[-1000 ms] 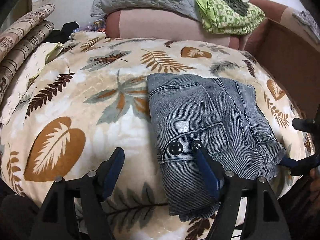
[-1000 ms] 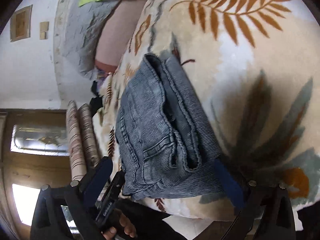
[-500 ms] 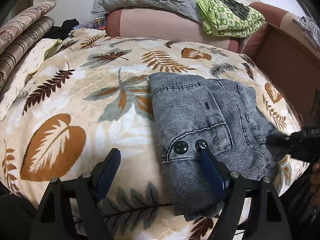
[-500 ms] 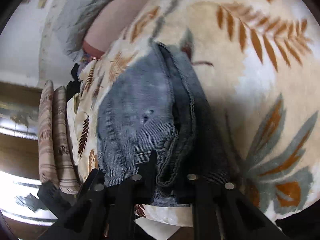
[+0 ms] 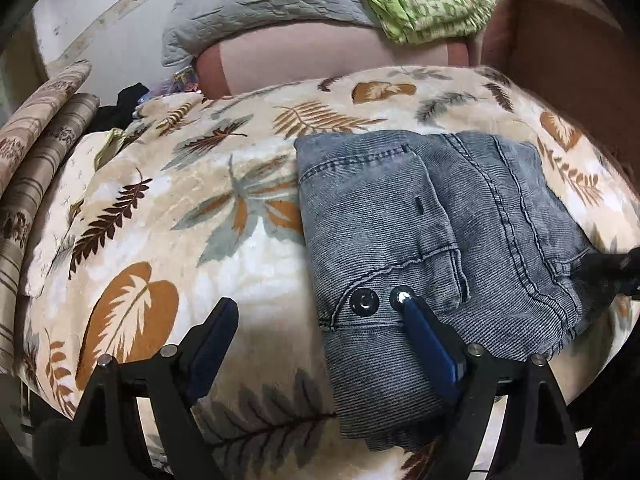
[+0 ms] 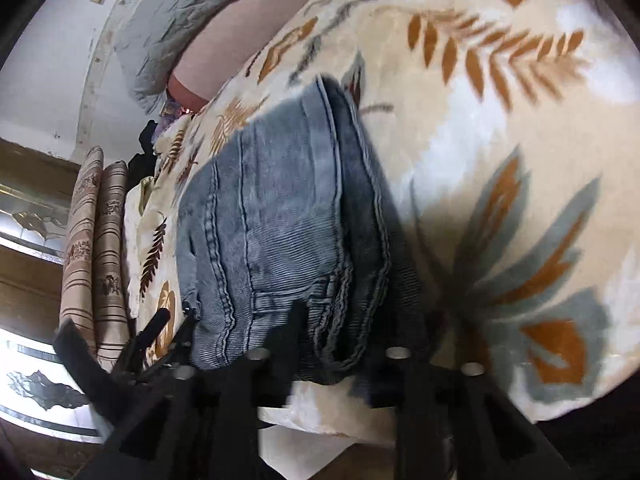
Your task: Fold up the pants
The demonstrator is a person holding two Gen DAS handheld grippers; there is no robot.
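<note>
Pants (image 5: 432,220), grey-blue denim, folded into a thick bundle, lie at the near right edge of the leaf-print blanket (image 5: 168,240) covering the bed. Left gripper (image 5: 316,308) over the waistband corner, jaws wide and opening; one blue finger tip by the snap buttons (image 5: 364,302), not clamping. Right gripper (image 6: 344,332) opening, folded edge between its jaws; contact unclear through blur.

Leaf-print blanket (image 5: 168,240) on bed, grey quilt (image 5: 256,12) behind, striped cushions (image 5: 36,152) left, white wall (image 6: 44,80).
</note>
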